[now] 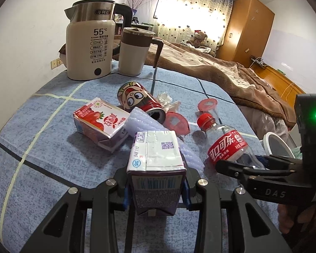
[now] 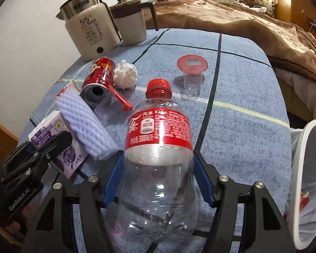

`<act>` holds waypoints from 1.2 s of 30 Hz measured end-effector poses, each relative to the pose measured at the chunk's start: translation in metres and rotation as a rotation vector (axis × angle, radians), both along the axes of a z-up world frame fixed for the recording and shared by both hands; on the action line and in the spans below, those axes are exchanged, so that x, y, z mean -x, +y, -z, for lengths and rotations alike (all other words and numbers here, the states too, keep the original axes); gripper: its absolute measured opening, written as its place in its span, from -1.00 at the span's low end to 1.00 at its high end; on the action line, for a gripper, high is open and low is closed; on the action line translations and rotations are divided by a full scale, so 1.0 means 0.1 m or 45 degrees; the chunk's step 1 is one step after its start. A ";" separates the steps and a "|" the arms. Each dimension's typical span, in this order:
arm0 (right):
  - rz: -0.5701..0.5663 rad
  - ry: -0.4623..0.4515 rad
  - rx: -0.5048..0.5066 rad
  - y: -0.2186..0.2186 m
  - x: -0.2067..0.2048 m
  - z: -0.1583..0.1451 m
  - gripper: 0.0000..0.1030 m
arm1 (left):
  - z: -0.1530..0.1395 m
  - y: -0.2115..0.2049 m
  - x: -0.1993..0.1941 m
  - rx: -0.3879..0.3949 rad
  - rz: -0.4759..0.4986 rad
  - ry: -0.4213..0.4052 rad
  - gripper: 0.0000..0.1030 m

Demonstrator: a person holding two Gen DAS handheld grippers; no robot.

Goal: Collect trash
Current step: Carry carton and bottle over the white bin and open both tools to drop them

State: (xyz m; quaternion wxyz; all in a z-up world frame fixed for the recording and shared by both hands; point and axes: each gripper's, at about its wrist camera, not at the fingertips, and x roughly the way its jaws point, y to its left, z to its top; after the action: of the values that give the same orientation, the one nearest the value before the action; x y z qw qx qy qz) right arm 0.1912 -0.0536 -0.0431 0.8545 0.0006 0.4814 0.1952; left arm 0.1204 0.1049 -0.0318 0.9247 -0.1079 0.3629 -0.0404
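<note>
The kettle (image 1: 90, 48) bears a large "55°C" on its cream body. In front of the kettle, the clear bottle (image 2: 158, 139) has a red label reading "Coke" and "300". Left of the bottle, the purple carton (image 1: 155, 166) shows "SIG" and "848 110". The right gripper (image 1: 238, 164) is marked "DAS"; the left gripper (image 2: 52, 145) reads "GenRobot.AI".

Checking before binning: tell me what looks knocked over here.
The red can lies on its side beside a crumpled tissue, and one clear cup stands upside down on the blue cloth.
</note>
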 end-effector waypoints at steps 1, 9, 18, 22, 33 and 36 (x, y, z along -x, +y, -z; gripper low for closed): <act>0.013 -0.015 -0.004 -0.02 0.02 0.00 0.22 | -0.01 -0.01 0.00 -0.007 0.002 -0.001 -0.26; 0.109 -0.108 -0.076 -0.23 0.19 -0.18 0.21 | -0.11 -0.13 0.05 -0.028 0.020 -0.035 -0.26; 0.220 -0.186 -0.108 -0.62 0.31 -0.41 0.21 | -0.29 -0.41 0.02 -0.066 0.092 -0.081 -0.26; 0.267 -0.210 -0.121 -0.83 0.37 -0.48 0.21 | -0.39 -0.61 -0.03 -0.076 0.141 -0.108 -0.26; 0.446 -0.256 -0.098 -1.53 0.52 -0.61 0.21 | -0.51 -1.30 -0.20 -0.065 0.322 -0.137 -0.26; 0.503 -0.269 -0.081 -1.74 0.56 -0.64 0.21 | -0.52 -1.50 -0.24 -0.067 0.368 -0.136 -0.26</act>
State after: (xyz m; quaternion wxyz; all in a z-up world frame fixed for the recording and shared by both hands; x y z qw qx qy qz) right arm 0.1352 -0.2276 0.0212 0.9214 0.1014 0.3733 0.0383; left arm 0.1447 -0.0449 0.0197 0.9297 -0.0278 0.3258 -0.1693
